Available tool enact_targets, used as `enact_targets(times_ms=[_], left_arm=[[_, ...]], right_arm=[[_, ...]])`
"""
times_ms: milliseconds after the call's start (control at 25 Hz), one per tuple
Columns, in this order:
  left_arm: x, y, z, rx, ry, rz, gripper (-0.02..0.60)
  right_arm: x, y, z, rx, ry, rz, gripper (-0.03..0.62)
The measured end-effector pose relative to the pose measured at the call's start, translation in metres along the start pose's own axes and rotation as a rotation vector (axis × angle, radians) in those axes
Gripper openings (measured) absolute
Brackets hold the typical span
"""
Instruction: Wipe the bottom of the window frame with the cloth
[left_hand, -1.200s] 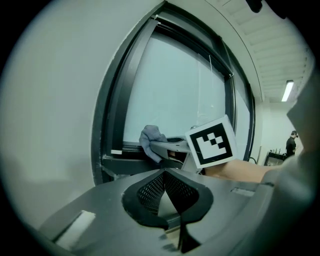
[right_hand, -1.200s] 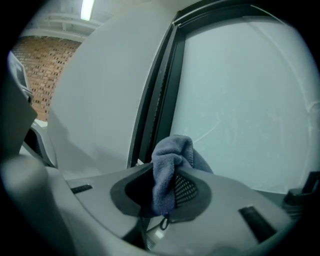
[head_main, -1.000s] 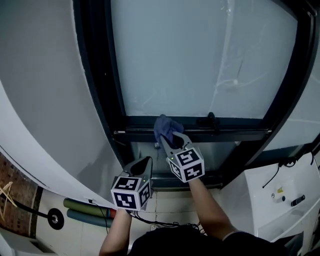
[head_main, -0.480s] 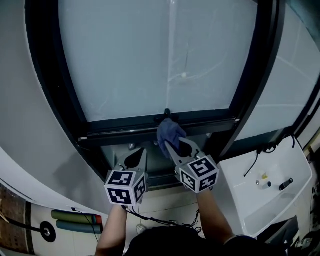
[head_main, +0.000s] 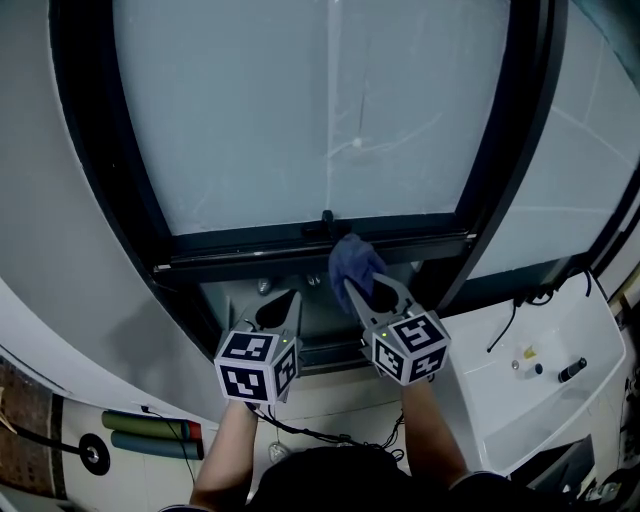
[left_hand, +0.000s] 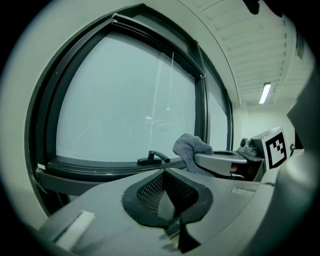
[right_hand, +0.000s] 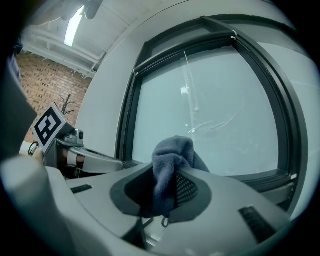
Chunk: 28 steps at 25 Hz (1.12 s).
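Clamps cloth (head_main: 356, 262) in R gripper (head_main: 351, 284) at btm window frame (head_main: 240, 246); holds L gripper (head_main: 289, 297) shut, empty (just below frame).

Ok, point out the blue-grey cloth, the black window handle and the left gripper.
blue-grey cloth (head_main: 352, 262), head view, its bunched top.
black window handle (left_hand: 149, 161), left gripper view, its base.
left gripper (head_main: 289, 299), head view, between its fingertips.

**Right gripper view: cloth in grip**

My right gripper (right_hand: 167, 195) has its fingers (right_hand: 189, 190) closed on the blue-grey cloth (right_hand: 172, 155). The cloth bunches up above them, in front of the window frame (right_hand: 260, 177). I cannot tell whether they touch. The glass (right_hand: 220, 110) is frosted and streaked. The left gripper (right_hand: 112, 162) is beside it on the left, and a brick wall (right_hand: 50, 85) is beyond.
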<state>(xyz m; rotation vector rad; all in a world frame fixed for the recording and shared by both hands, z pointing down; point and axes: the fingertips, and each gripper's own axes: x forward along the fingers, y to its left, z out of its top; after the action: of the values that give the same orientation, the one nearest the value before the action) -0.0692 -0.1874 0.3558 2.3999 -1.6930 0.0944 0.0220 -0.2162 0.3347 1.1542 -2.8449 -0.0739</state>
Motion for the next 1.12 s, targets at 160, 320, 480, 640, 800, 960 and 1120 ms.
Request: enact_targets(times_ms=[160,320,480,640,800,960,1120], left_arm=[[0.0017,-0.0051,-0.0005,0.0,0.006,-0.007,0.005],[0.0027,-0.0067,0.0001,0.004,0.006,-0.011,0.003],[0.0034,-0.0084,0.0,0.008,0.007,-0.016,0.005],[0.0049,-0.0082,0.0019,0.011,0.002,-0.017,0.005],[0.0056,-0.0081,0.0018,0.011,0.002,-0.019,0.005],[0.0067,-0.0093,0.0014,0.011,0.001,-0.023,0.005],[0.0077,-0.0111,0.0011,0.009,0.003,-0.026,0.005]], right_arm=[[-0.0031,-0.0034,-0.0016,-0.003,0.007,-0.005,0.075],[-0.0036,-0.0052,-0.0018,-0.008,0.009,-0.008,0.075],[-0.0044,-0.0057,-0.0022,-0.008,0.008,-0.01,0.075],[-0.003,-0.0066,-0.0011,-0.012,0.006,-0.01,0.075],[-0.0029,-0.0069,-0.0011,-0.015,0.008,-0.012,0.075],[-0.0034,-0.0069,-0.0005,-0.023,0.007,-0.013,0.075],[-0.0046,-0.0085,-0.0004,-0.026,0.009,-0.014,0.075]])
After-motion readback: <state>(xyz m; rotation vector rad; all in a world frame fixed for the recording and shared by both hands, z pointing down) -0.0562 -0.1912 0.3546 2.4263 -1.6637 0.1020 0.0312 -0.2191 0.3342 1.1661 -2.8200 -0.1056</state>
